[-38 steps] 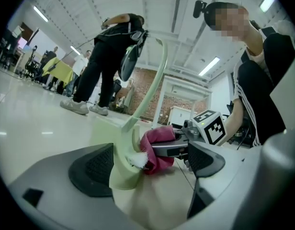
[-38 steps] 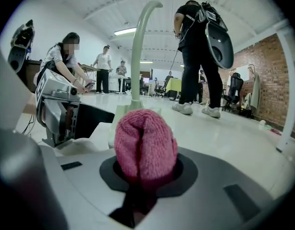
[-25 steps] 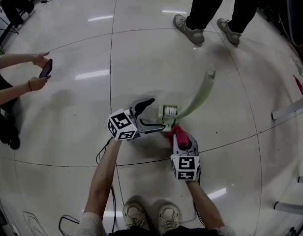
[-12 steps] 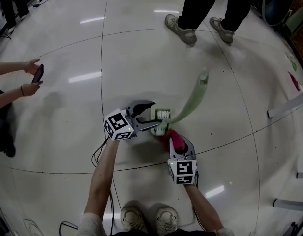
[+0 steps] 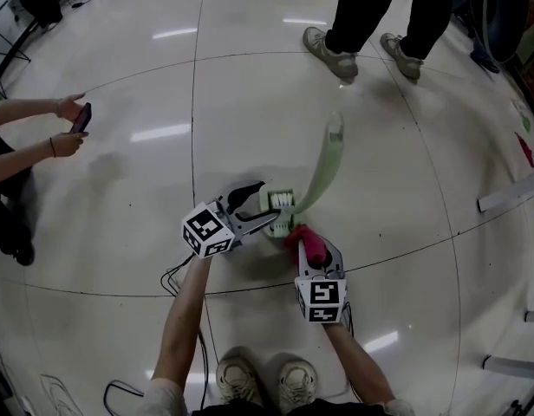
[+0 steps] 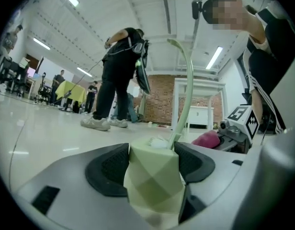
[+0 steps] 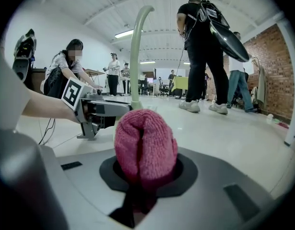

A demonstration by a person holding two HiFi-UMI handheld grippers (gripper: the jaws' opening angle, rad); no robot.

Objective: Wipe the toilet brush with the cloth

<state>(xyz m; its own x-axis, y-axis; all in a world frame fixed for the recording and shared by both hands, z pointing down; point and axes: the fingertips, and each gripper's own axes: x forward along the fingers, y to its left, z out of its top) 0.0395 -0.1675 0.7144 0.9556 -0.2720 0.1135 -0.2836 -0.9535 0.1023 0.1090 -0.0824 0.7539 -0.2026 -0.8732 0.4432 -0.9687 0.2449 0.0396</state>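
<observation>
Left gripper [image 5: 265,210] is on the brush holder [image 6: 154,186], a pale green faceted cup standing on the glossy floor [image 5: 250,102]. Its jaws have just been closing, and now the 2 dark pads press on the holder's sides, about half open around its width.

The toilet brush [image 5: 323,167] sits in that holder. White bristles [image 5: 282,199] show at the rim, and the pale green handle rises and curves away from the person wearing the camera, ending in a hooked tip.

Right gripper [image 5: 312,248] comes in from the near side. Its jaws are clamped on a bunched pink cloth [image 7: 145,145], which bulges out in front of them. In the head view the cloth sits just beside the holder's base, on the right. Whether it touches, I cannot tell.

The wearer's shoes [image 5: 267,380] are directly below the 2 grippers in the head view. A standing person [image 5: 371,24] in dark trousers and pale sneakers is farther off across the floor. At the left edge, someone's hands hold a phone [image 5: 81,120].
</observation>
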